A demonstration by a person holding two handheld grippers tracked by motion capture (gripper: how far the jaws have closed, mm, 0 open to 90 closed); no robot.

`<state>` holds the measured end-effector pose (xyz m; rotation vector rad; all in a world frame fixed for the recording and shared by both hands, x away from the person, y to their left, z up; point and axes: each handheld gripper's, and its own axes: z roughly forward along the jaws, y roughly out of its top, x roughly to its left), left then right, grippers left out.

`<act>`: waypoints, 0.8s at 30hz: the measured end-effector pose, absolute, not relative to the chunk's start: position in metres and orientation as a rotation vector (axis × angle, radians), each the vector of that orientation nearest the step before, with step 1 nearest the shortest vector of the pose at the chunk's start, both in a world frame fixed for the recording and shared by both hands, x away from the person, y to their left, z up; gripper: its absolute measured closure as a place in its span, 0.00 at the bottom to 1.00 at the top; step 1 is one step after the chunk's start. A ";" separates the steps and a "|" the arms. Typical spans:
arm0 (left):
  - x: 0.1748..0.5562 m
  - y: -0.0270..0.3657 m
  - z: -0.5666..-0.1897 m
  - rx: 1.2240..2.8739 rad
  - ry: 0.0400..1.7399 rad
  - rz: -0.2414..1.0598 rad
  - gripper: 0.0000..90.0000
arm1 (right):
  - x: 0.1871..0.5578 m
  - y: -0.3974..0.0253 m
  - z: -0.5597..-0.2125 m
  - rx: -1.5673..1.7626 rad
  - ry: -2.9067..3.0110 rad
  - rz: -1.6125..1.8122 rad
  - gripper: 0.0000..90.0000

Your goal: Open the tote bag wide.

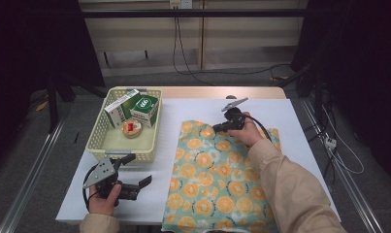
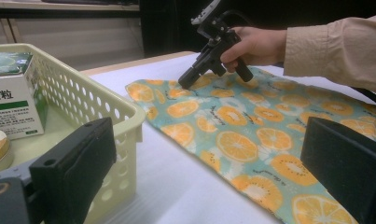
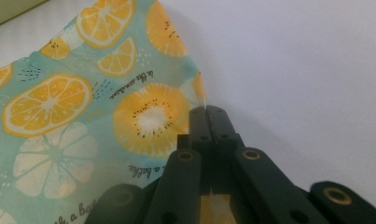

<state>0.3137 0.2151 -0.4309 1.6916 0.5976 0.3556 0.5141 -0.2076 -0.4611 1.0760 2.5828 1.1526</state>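
Observation:
A teal cloth [image 1: 217, 179] printed with orange slices lies flat on the white table cover, right of centre. My right gripper [image 1: 215, 129] is at the cloth's far edge, shut on it. In the right gripper view the jaws meet at the tips [image 3: 208, 112] over the cloth's [image 3: 83, 116] border, and a bit of fabric shows between them lower down. My left gripper [image 1: 137, 170] is held open near the front left of the table, in front of the basket, with nothing in it. In the left gripper view its jaws stand wide apart [image 2: 209, 163], facing the cloth [image 2: 251, 135] and the right gripper [image 2: 185, 81].
A cream perforated basket [image 1: 98, 131] stands at the back left. It holds two green-and-white boxes [image 1: 122, 108] [image 1: 145, 109] and a small round tin [image 1: 131, 127]. The basket's near corner [image 2: 129, 116] is close to my left jaw. Bare white cover [image 3: 293, 70] lies beyond the cloth.

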 end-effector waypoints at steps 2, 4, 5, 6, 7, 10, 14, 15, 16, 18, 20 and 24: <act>0.314 0.215 -0.431 1.692 0.600 0.358 0.03 | 0.514 -0.205 -0.459 1.064 2.584 1.122 1.00; 0.314 0.215 -0.431 1.693 0.600 0.356 0.03 | 0.516 -0.207 -0.452 1.062 2.524 1.132 1.00; 0.314 0.215 -0.431 1.693 0.601 0.357 0.03 | 0.516 -0.207 -0.452 1.062 2.524 1.132 1.00; 0.314 0.215 -0.431 1.696 0.599 0.358 0.03 | 0.518 -0.210 -0.448 1.078 2.495 1.135 1.00; 0.314 0.215 -0.432 1.697 0.600 0.356 0.03 | 0.521 -0.214 -0.445 1.092 2.470 1.129 1.00; 0.315 0.215 -0.433 1.698 0.603 0.351 0.03 | 0.528 -0.225 -0.435 1.132 2.414 1.103 1.00; 0.315 0.216 -0.433 1.698 0.606 0.354 0.03 | 0.535 -0.241 -0.426 1.201 2.347 1.085 1.00; 0.315 0.216 -0.433 1.699 0.606 0.354 0.03 | 0.537 -0.244 -0.425 1.214 2.329 1.084 1.00; 0.315 0.216 -0.433 1.698 0.608 0.354 0.03 | 0.539 -0.247 -0.423 1.224 2.309 1.080 1.00; 0.315 0.216 -0.433 1.699 0.609 0.355 0.03 | 0.544 -0.253 -0.420 1.254 2.263 1.079 1.00; 0.315 0.216 -0.433 1.699 0.610 0.356 0.03 | 0.549 -0.258 -0.417 1.267 2.230 1.057 1.00; 0.315 0.217 -0.433 1.698 0.617 0.363 0.03 | 0.562 -0.267 -0.408 1.327 2.109 1.047 1.00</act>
